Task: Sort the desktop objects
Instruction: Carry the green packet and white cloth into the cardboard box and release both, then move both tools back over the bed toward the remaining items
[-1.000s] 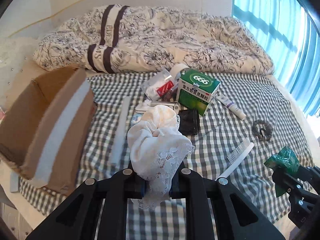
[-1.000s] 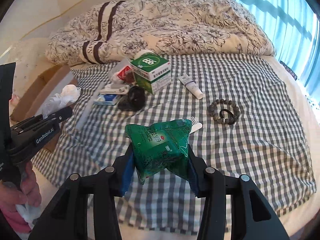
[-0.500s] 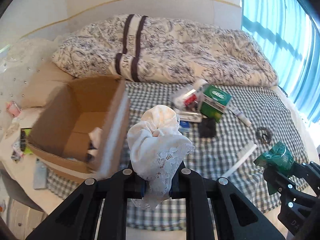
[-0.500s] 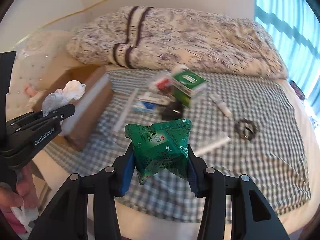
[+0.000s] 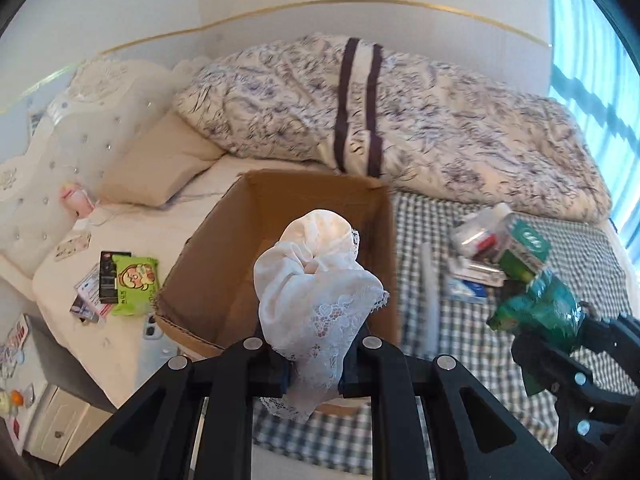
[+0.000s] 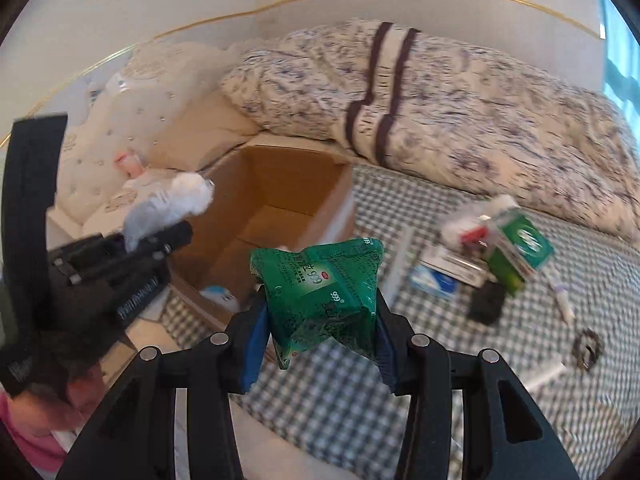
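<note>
My left gripper (image 5: 314,364) is shut on a white lace cloth (image 5: 316,280), held up in front of the open cardboard box (image 5: 224,264). That cloth (image 6: 172,200) and the left gripper (image 6: 160,236) also show at the left of the right wrist view, near the box (image 6: 280,196). My right gripper (image 6: 320,336) is shut on a crumpled green packet (image 6: 320,284); the same packet (image 5: 536,308) appears at the right of the left wrist view. Something white and blue lies inside the box.
On the checked cloth (image 6: 340,396) lie a green medicine box (image 6: 520,252), a blue-and-white pack (image 6: 432,282), a black object (image 6: 486,302), a small tube (image 6: 562,302) and a bead bracelet (image 6: 588,348). A patterned duvet (image 5: 400,120) lies behind. Snack packets (image 5: 132,280) lie left of the box.
Both grippers have swung left toward the cardboard box while keeping hold of the cloth and the green packet. The box now sits centred in both views.
</note>
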A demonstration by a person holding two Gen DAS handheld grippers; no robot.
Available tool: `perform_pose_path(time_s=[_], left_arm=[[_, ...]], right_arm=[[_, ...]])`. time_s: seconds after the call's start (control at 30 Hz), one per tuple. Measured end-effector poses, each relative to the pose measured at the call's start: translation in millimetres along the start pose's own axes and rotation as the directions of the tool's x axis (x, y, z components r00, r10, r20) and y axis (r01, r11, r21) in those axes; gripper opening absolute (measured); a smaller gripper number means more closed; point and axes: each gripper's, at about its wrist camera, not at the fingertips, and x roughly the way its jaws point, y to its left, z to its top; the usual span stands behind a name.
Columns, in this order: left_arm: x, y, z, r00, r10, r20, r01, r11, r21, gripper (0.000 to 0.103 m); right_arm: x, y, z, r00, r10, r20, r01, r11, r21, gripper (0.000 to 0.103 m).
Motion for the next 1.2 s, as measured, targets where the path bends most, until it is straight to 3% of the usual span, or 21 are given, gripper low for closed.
perform_pose_path(time_s=[0.37, 0.4, 0.43, 0.47, 0.5, 0.53, 0.93, 1.1, 1.2], left_arm=[[63.2, 39.8, -5.8, 0.995, 0.002, -0.096, -0.01, 0.996, -0.083, 0.015], [66.0, 41.4, -5.5, 0.995, -0.004, -0.097, -0.005, 0.996, -0.09, 0.023], [69.2, 43.3, -4.6, 0.995, -0.01, -0.096, 0.001, 0.995, -0.097, 0.043], [72.4, 44.5, -3.9, 0.995, -0.013, -0.098, 0.003, 0.995, -0.102, 0.06], [75.3, 44.9, -3.4, 0.995, -0.001, -0.102, -0.01, 0.994, -0.107, 0.092], [76.9, 45.2, -3.3, 0.995, 0.021, -0.099, -0.032, 0.993, -0.114, 0.1], [73.4, 13.5, -7.8, 0.995, -0.007, -0.098, -0.001, 0.997, -0.083, 0.1], [48.3, -17.4, -5.0, 0.998, -0.03, -0.062, 0.026, 0.998, -0.054, 0.1], [32.2, -42.9, -7.7, 0.999, -0.041, -0.034, 0.04, 0.999, -0.037, 0.1]], right_arm=[[88.9, 26.3, 68.2, 0.991, 0.126, -0.052, -0.124, 0.992, 0.032, 0.048], [93.8, 28.4, 71.6, 0.991, 0.126, -0.048, -0.124, 0.991, 0.039, 0.051], [96.7, 29.5, 74.2, 0.992, 0.116, -0.04, -0.114, 0.992, 0.051, 0.058], [99.5, 28.8, 76.0, 0.994, 0.102, -0.03, -0.099, 0.992, 0.073, 0.078], [102.1, 26.2, 76.6, 0.996, 0.088, -0.02, -0.086, 0.991, 0.102, 0.09], [103.1, 22.8, 75.7, 0.997, 0.08, -0.012, -0.078, 0.989, 0.126, 0.09], [78.7, -32.6, 54.0, 0.999, 0.047, -0.008, -0.044, 0.969, 0.242, 0.09], [36.2, -62.5, 33.7, 0.999, -0.02, 0.038, 0.01, 0.967, 0.255, 0.09], [12.6, -88.7, 10.4, 0.995, -0.095, 0.025, 0.087, 0.97, 0.226, 0.09]])
